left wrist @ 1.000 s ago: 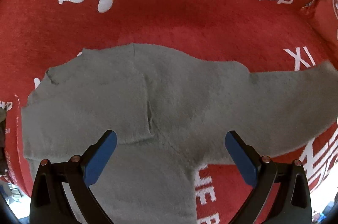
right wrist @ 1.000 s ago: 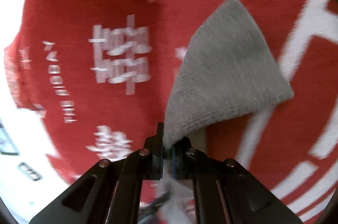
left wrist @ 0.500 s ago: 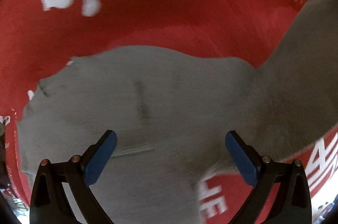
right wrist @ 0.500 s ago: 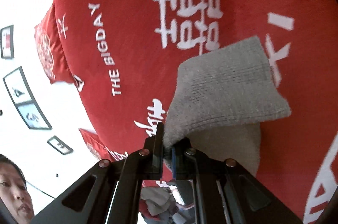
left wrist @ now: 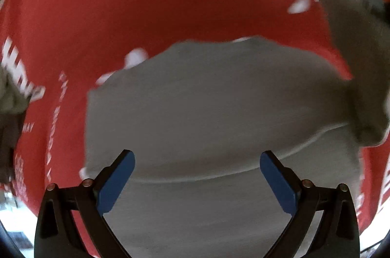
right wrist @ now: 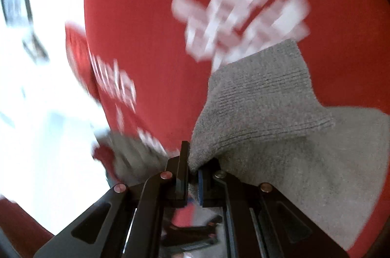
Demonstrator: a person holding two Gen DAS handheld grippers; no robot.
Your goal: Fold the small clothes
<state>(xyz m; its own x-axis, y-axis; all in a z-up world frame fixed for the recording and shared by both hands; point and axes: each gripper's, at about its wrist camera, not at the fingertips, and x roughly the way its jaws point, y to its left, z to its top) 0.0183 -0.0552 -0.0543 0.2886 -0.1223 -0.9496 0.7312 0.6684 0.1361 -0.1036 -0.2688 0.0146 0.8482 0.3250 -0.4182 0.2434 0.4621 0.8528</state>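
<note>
So we've got the grey sweater (left wrist: 219,111) spread flat on the red blanket (left wrist: 170,2), and our right gripper (right wrist: 193,175) is clamped tight on the ribbed sleeve cuff (right wrist: 263,97), holding it up off the blanket, we'd guess so it can swing over the body for a fold. Our left gripper (left wrist: 196,175) hangs wide open above the sweater, gripping nothing, probably ready to pin the cloth. Blanket has white lettering and characters, too blurred here to read
</note>
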